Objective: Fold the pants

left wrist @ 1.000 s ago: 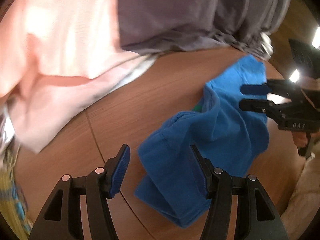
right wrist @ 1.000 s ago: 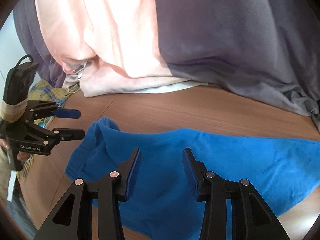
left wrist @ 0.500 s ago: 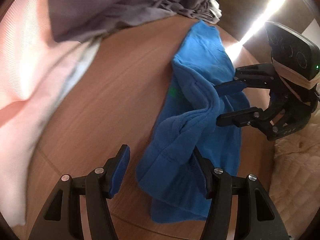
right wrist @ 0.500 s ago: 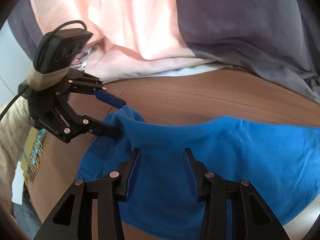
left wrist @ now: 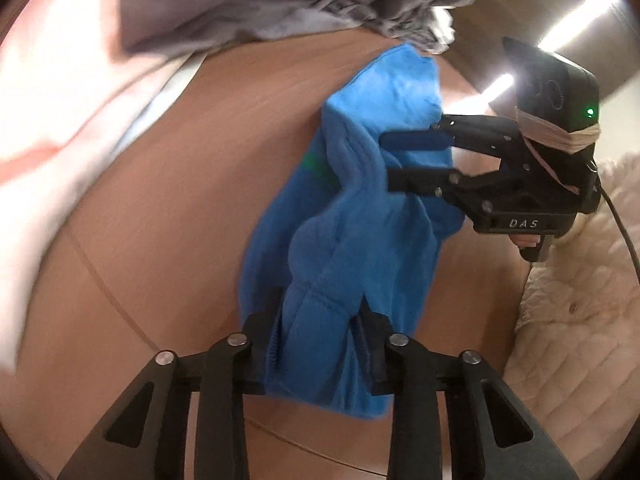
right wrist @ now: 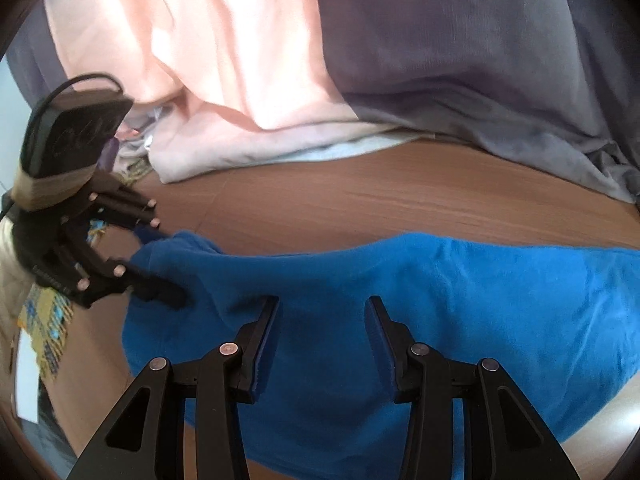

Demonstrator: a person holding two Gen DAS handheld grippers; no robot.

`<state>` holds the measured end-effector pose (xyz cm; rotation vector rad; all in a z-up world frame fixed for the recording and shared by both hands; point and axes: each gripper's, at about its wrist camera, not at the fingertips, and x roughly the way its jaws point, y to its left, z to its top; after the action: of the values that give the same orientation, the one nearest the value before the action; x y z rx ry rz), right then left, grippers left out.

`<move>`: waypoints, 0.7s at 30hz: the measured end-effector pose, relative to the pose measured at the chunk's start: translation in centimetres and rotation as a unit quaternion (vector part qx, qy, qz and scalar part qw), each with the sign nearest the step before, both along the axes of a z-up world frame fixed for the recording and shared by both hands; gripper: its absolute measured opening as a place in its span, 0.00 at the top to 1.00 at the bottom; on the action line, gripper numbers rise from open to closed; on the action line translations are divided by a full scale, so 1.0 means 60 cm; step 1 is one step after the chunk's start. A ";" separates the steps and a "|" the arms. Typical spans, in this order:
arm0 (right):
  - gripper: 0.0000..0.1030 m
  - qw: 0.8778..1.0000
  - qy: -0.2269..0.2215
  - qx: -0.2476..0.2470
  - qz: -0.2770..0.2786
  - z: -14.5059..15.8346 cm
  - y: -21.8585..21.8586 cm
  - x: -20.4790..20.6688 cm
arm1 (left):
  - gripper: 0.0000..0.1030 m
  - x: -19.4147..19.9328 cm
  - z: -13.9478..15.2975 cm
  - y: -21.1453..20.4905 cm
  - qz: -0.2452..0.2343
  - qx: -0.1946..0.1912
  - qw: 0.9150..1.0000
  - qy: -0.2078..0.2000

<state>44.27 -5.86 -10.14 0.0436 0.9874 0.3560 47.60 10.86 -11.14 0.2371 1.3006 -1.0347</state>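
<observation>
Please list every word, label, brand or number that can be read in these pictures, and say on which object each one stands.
"DAS": on the black body of the right gripper, seen in the left wrist view.
Lettering on the body of the left gripper, seen in the right wrist view: too blurred to read.
Nothing else is readable.

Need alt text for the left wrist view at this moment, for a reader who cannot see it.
The left gripper is closing on a bunched end of the blue pants, which lie crumpled on a wooden table. The right gripper reaches in from the right, its jaws apart over the pants. Grey clothing and pink clothing are heaped behind.
</observation>
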 end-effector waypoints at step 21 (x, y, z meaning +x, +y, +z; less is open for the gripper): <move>0.58 1.000 0.012 -0.012 0.025 -0.067 0.041 0.075 | 0.77 -0.015 -0.091 0.119 0.277 -0.002 0.943 0.186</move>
<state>48.79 -3.38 -14.16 0.0016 1.0168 0.3904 46.72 18.03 -16.60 -0.3351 1.5808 -0.6096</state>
